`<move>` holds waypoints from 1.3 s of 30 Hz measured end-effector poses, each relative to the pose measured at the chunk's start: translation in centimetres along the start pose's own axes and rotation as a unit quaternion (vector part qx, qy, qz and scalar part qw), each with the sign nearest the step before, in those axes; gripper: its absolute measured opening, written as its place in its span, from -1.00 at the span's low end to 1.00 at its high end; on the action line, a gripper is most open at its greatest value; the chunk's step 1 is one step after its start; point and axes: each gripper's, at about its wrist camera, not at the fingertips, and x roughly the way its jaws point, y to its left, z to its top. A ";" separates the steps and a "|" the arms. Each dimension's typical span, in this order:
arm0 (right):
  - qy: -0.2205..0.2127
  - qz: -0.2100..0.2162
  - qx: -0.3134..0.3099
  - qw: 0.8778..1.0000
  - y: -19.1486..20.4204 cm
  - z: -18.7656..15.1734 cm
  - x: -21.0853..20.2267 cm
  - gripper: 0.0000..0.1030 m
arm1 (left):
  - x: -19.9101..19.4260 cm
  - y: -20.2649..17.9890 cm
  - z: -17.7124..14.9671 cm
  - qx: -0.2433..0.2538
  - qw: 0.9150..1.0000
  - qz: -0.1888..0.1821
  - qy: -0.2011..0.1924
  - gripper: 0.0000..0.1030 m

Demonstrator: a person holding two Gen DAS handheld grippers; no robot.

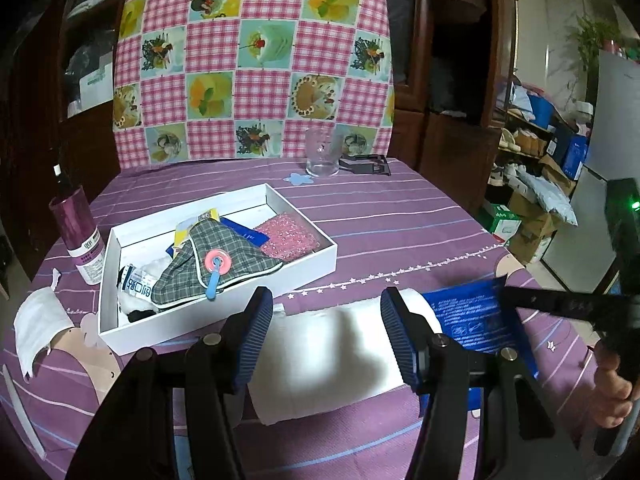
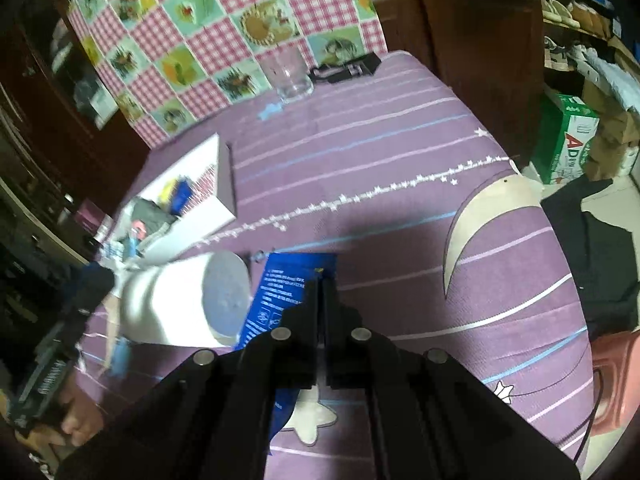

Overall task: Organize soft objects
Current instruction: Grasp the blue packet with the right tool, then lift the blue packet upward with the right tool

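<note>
A white paper roll [image 1: 336, 352] lies across the purple cloth between the blue pads of my left gripper [image 1: 326, 300], which look pressed against it. Beside the roll's right end, a flat blue packet [image 1: 468, 320] with white print tilts up off the cloth. My right gripper [image 2: 322, 276] is shut on that blue packet [image 2: 288, 284] at its edge, and its black fingers [image 1: 536, 300] reach in from the right. The white roll [image 2: 180, 300] shows its round end to the right wrist camera. An open white box [image 1: 308, 258] holds a grey plaid pouch [image 1: 224, 264], a pink beaded piece [image 1: 288, 236] and other soft items.
A clear glass [image 1: 322, 156] and a black holder [image 1: 368, 164] stand at the table's back. A purple bottle [image 1: 80, 236] and a white cloth [image 1: 40, 324] sit left of the box. A person's hand [image 1: 612, 396] is at the right. Boxes and clutter [image 2: 568, 144] crowd the floor beyond the right edge.
</note>
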 end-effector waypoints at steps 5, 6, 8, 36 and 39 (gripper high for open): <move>-0.037 0.042 0.006 0.998 0.2 0.2 -1.7 -0.94 | 0.2 0.3 0.0 -0.005 1.000 0.001 0.002 0.09; -0.046 0.049 0.005 0.998 0.3 0.2 -2.2 -0.94 | 0.1 0.3 0.0 -0.006 1.000 0.001 0.001 0.09; -0.061 0.058 0.005 0.996 0.4 0.3 -2.9 -0.94 | 0.0 0.6 0.1 -0.013 1.000 -0.001 -0.003 0.09; -0.041 0.115 -0.016 0.992 9.5 3.0 -1.6 -0.94 | -2.8 11.6 -0.2 -0.169 0.985 -0.019 0.010 0.09; -0.052 0.142 -0.012 0.988 8.8 2.1 -0.7 -0.94 | -2.5 11.2 -0.9 -0.155 0.988 -0.008 0.014 0.09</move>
